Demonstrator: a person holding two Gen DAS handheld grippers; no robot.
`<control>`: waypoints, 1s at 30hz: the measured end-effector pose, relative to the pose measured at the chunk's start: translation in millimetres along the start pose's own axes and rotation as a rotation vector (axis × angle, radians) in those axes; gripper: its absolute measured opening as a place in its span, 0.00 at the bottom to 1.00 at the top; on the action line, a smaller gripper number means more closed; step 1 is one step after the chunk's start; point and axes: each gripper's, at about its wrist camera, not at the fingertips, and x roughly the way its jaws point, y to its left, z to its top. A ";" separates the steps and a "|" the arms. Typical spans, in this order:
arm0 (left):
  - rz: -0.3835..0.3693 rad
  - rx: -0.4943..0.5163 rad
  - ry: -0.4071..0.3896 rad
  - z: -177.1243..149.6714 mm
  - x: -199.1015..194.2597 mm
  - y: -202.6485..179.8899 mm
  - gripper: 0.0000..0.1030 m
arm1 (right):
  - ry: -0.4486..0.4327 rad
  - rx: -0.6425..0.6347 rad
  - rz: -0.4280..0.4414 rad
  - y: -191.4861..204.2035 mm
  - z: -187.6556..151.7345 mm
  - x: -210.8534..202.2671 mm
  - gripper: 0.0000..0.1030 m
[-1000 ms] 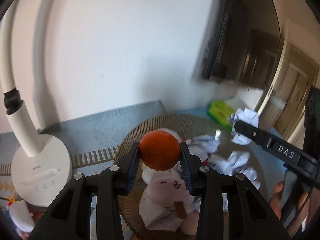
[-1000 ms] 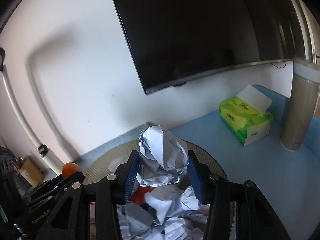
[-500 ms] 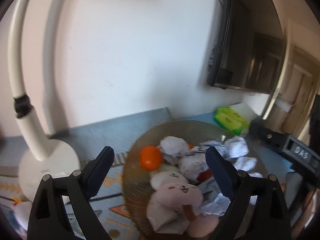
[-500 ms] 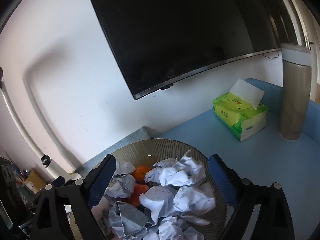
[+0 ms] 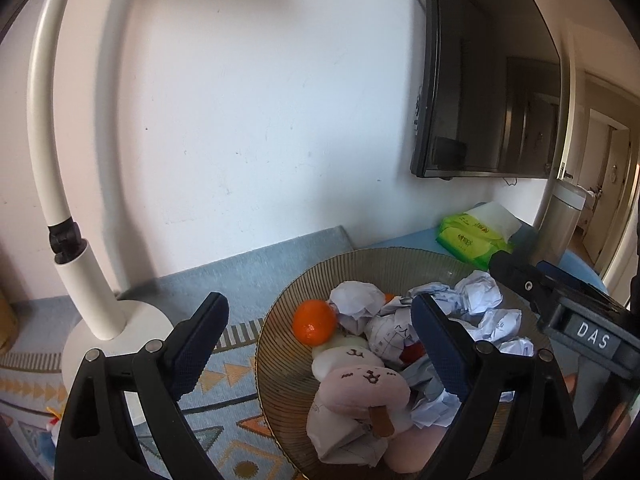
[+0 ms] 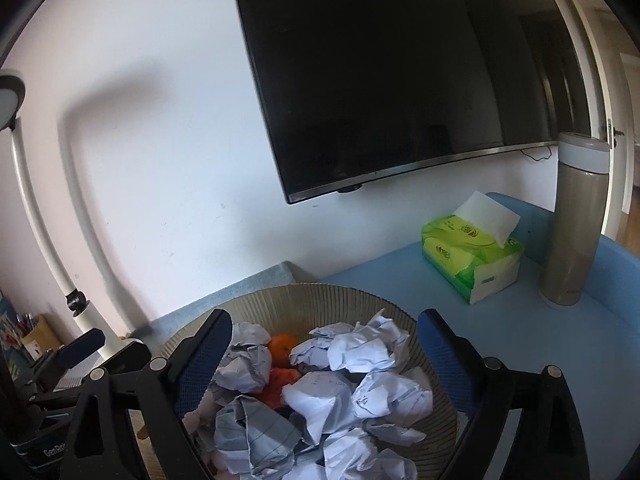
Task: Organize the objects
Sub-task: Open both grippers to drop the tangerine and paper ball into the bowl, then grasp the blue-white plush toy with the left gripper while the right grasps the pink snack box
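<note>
Currently both released: left gripper (image 5: 320,340) and right gripper (image 6: 324,356) spread wide, empty, above bowl (image 6: 280,296). Orange (image 5: 313,322) inside near left rim, beside crumpled paper balls (image 6: 360,350).

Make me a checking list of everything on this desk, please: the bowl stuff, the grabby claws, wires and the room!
Surface: blue desk, patterned mat.
Job's things: ribbed bowl holding crumpled paper balls, orange, pink plush toy.
Clutter: tissue pack, flask, lamp.
Grippers: left gripper open, empty; right gripper open, empty.
Cables: thin wire under TV.
Surroundings: white wall, TV.
</note>
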 end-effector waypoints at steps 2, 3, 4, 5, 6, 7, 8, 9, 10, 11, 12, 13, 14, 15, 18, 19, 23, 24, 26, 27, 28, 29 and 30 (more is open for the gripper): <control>0.007 0.003 0.000 0.2 -1.5 0.1 0.90 | -0.013 -0.005 0.000 1.1 -0.3 -2.3 0.90; 0.016 0.009 -0.004 0.7 -2.7 -0.9 0.90 | -0.024 -0.005 0.006 1.7 -0.3 -4.6 0.90; 0.027 0.011 -0.007 2.0 -6.9 -1.6 0.90 | -0.039 -0.010 0.009 3.3 -0.6 -7.8 0.90; 0.046 0.009 -0.006 3.2 -13.6 -2.4 0.90 | -0.053 -0.019 0.003 5.4 -1.4 -10.9 0.90; 0.063 0.009 -0.009 3.5 -20.1 -3.1 0.90 | -0.060 -0.036 -0.016 9.9 -2.5 -13.8 0.90; 0.084 0.010 -0.012 2.4 -29.6 -3.1 0.90 | -0.053 -0.048 -0.032 14.8 -2.8 -16.1 0.90; 0.101 0.010 -0.010 -1.2 -43.1 -1.4 0.90 | -0.041 -0.057 -0.026 20.4 -2.9 -20.4 0.90; 0.107 0.008 -0.002 -4.0 -51.7 1.7 0.90 | -0.027 -0.061 0.006 27.4 -4.2 -28.5 0.90; 0.109 0.002 0.010 -9.2 -65.3 7.2 0.90 | -0.017 -0.064 0.036 34.1 -6.3 -37.1 0.90; 0.113 -0.010 0.017 -14.5 -78.5 14.6 0.90 | -0.006 -0.069 0.064 42.0 -9.3 -46.4 0.90; 0.122 -0.028 0.023 -20.2 -90.4 23.3 0.90 | 0.013 -0.081 0.094 52.2 -13.6 -56.2 0.90; 0.140 -0.057 0.029 -28.0 -106.2 36.2 0.90 | 0.030 -0.095 0.118 61.5 -17.6 -63.8 0.90; 0.157 -0.084 0.035 -34.7 -116.3 46.9 0.90 | 0.058 -0.117 0.154 75.1 -24.7 -73.2 0.90; 0.183 -0.118 0.042 -44.4 -130.4 61.3 0.90 | 0.077 -0.128 0.178 83.3 -29.8 -78.0 0.90; 0.260 -0.149 0.082 -78.8 -165.8 101.5 0.90 | 0.155 -0.177 0.278 117.2 -55.0 -93.9 0.90; 0.288 -0.154 0.103 -91.3 -175.1 115.5 0.90 | 0.174 -0.198 0.291 127.3 -63.8 -96.9 0.90; 0.369 -0.235 0.166 -141.5 -208.3 169.5 0.90 | 0.258 -0.238 0.322 165.1 -108.2 -97.7 0.90; 0.382 -0.254 0.174 -150.8 -213.3 178.3 0.90 | 0.285 -0.227 0.333 170.3 -117.6 -95.0 0.91; 0.390 -0.291 0.185 -165.6 -218.1 194.7 0.90 | 0.318 -0.224 0.343 179.5 -134.8 -88.9 0.90; 0.394 -0.308 0.187 -172.3 -218.0 200.5 0.90 | 0.325 -0.230 0.338 182.4 -142.7 -85.3 0.90; 0.395 -0.323 0.182 -177.5 -219.5 204.7 0.90 | 0.331 -0.237 0.332 184.9 -149.2 -83.4 0.90; 0.395 -0.336 0.176 -180.8 -220.0 207.2 0.90 | 0.345 -0.239 0.332 185.7 -155.7 -80.1 0.90; 0.393 -0.350 0.170 -181.8 -219.4 209.6 0.90 | 0.371 -0.240 0.330 185.6 -160.5 -76.1 0.90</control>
